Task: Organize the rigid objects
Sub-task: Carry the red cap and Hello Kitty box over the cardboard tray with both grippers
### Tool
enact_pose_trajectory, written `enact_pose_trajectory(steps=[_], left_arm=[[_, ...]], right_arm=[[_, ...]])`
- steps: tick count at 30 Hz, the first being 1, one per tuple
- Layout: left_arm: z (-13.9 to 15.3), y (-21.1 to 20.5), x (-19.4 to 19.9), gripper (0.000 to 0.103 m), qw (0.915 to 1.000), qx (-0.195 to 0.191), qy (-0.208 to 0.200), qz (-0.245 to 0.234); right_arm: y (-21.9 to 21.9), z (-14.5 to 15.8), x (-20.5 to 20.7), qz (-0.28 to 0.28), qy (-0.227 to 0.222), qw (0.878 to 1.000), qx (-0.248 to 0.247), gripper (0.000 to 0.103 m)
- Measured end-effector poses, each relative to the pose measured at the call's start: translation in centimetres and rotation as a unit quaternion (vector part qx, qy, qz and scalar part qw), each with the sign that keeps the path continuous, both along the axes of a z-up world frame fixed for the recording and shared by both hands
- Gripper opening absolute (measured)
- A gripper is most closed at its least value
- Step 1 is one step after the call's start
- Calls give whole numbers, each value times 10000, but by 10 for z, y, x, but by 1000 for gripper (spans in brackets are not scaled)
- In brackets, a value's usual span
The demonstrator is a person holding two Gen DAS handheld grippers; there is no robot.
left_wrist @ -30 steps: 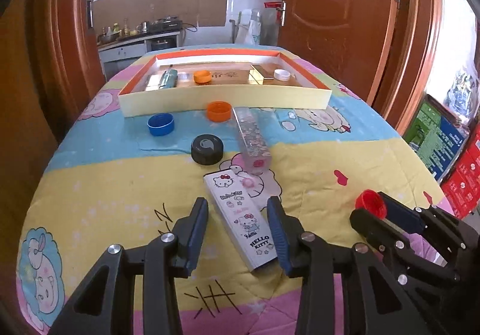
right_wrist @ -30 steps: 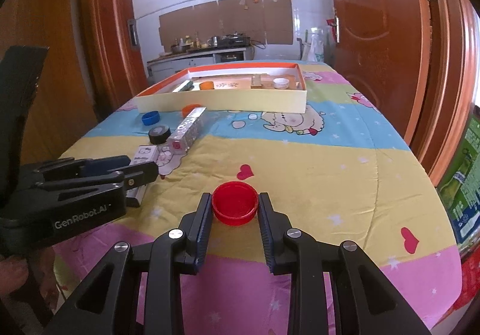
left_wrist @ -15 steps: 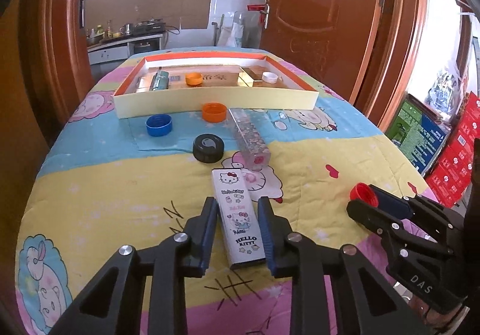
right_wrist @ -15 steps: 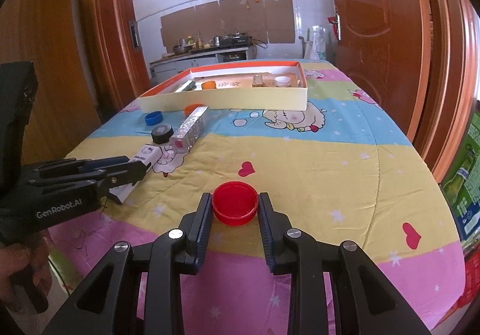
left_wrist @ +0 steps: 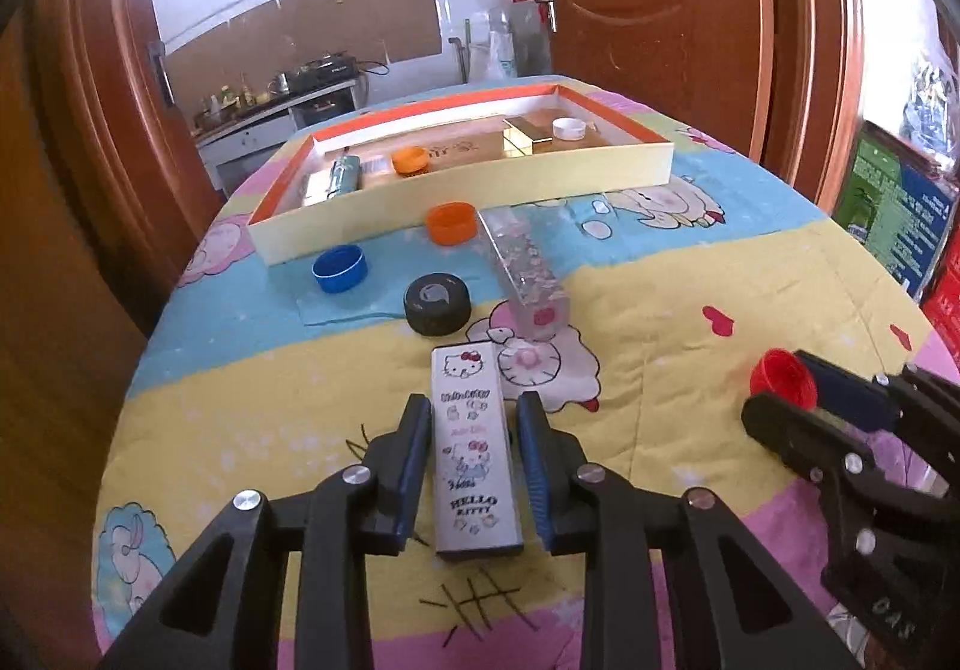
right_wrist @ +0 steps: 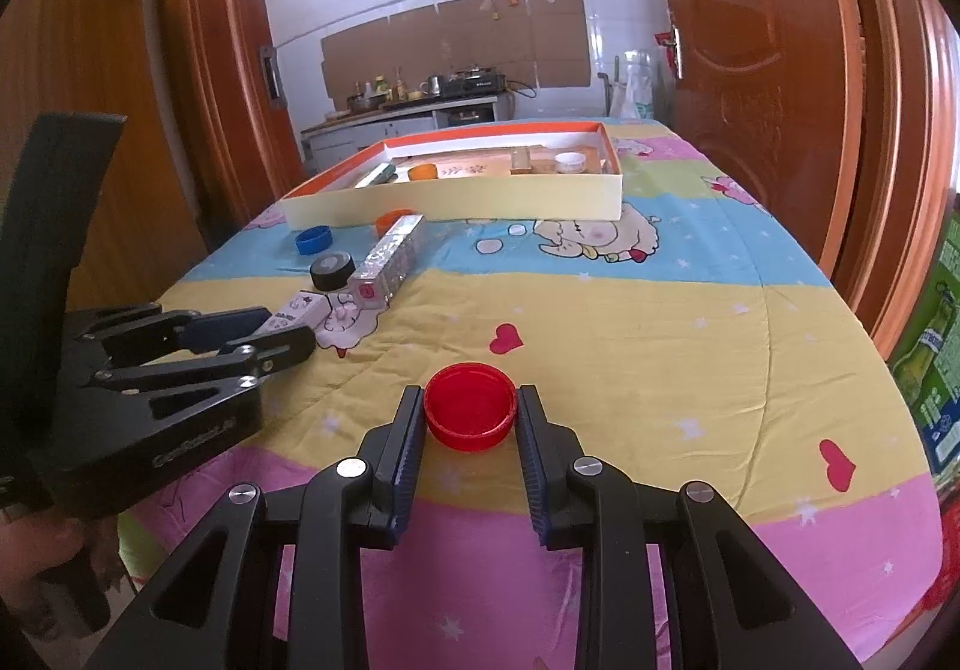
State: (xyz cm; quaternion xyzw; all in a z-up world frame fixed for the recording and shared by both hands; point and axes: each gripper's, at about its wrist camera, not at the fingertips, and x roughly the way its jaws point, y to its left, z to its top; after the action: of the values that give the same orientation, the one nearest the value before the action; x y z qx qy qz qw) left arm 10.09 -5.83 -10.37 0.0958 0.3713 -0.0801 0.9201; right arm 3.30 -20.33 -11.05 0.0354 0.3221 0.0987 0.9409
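Now the left gripper sits closed on the Hello Kitty box, which a second ago lay skewed between wide jaws; the jaws have just been closing, then eased slightly, and the box now runs straight between the pads, its far end toward the black cap; the right gripper clamps the red cap as before, just above the cloth; beyond lie a clear box, blue cap and orange cap near the tray, which holds more pieces; brown doors flank the table, a kitchen counter behind.
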Motion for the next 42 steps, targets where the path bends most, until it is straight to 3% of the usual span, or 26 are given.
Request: enact_pose_trajectory(steps=[10,21,33,42], left_arm=[[1,22,-3,26,9967,-788,-119,-163],[37,39,-12,26,9913,-1209,-414,-299],[76,53,-6,26,9877,-1327,-783,-272],[117,61,26,26,9834,-1418,-1091,-316]], right_arm=[[-1,1,0,9,-55,10000,39,30],[0,28,2,48,-303,9995,12,30],[6,70,21,143,-700,9971,-276,30],[9,112,54,270,-991,9938,-431,30]])
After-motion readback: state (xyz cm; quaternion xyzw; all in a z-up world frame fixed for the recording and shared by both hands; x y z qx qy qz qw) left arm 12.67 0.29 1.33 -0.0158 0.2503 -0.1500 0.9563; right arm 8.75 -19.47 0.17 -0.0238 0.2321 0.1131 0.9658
